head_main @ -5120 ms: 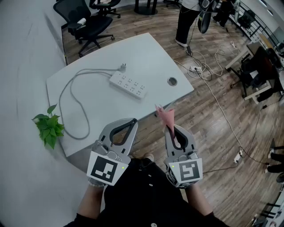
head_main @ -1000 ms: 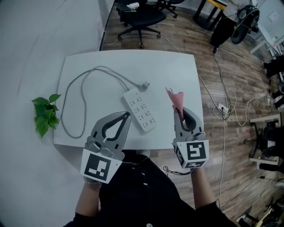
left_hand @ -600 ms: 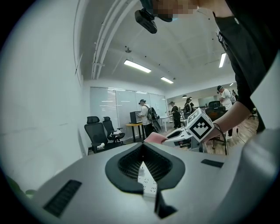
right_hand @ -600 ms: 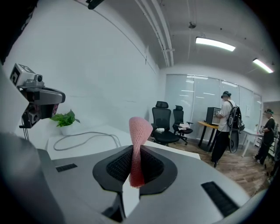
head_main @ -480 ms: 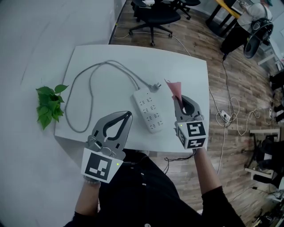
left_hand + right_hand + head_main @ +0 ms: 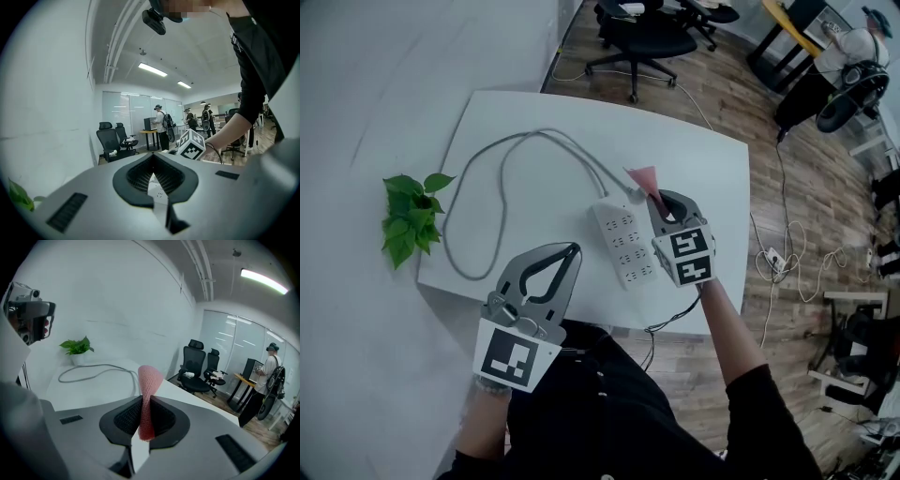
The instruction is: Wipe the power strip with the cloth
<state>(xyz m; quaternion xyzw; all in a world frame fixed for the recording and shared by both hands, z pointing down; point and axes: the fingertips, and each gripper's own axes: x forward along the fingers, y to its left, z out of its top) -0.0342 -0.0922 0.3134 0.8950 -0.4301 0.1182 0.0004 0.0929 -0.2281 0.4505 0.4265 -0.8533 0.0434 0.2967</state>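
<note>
r gripper [image 6: 659, 199] jaws clamp pink cloth [image 6: 643, 178], just beside cable end of white power strip [image 6: 623, 244] on white table [image 6: 534, 122]. l gripper [image 6: 570, 249] tips together, empty, by table's near edge.

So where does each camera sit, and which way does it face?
Head view: on the head, steeply down at table, power strip, left gripper, right gripper, forearms.
Left gripper view: along its shut empty jaws toward office chairs; right arm shows.
Right gripper view: along jaws shut on cloth, toward plant.
Head and right gripper views share cloth, plant.
</note>
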